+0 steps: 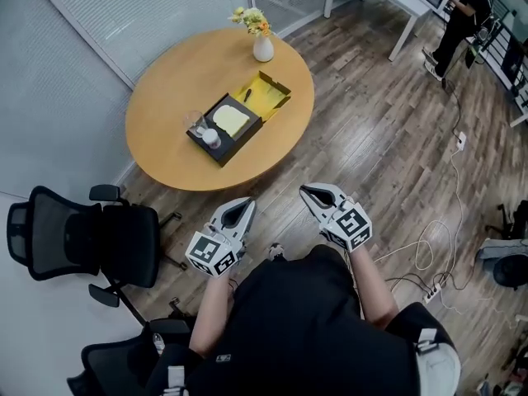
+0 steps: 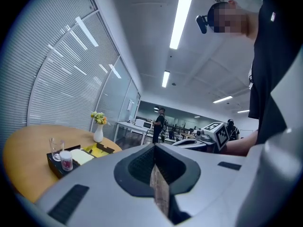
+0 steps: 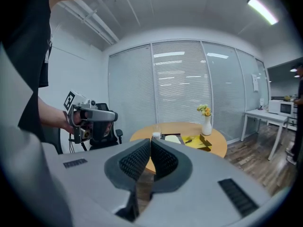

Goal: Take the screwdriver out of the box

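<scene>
An open box [image 1: 224, 152] lies on the round wooden table [image 1: 165, 81]: a black tray holding a pale pad, with a yellow-lined lid [image 1: 279, 90] folded back. A small dark screwdriver [image 1: 247, 95] rests on the yellow lining; it also shows in the right gripper view as the screwdriver [image 3: 189, 139]. Both grippers hover over the floor short of the table's near edge, well away from the box. My left gripper [image 1: 247, 204] [image 2: 154, 145] is shut and empty. My right gripper [image 1: 305, 190] [image 3: 150, 142] points at the table, its jaws together with nothing between them.
A white vase with flowers [image 1: 262, 46] stands behind the box, and a glass [image 1: 195, 123] and a small jar [image 1: 211, 137] stand at its left end. Black office chairs [image 1: 91, 238] stand at the left. Cables [image 1: 429, 258] lie on the floor at the right. A person [image 1: 459, 19] stands by a far desk.
</scene>
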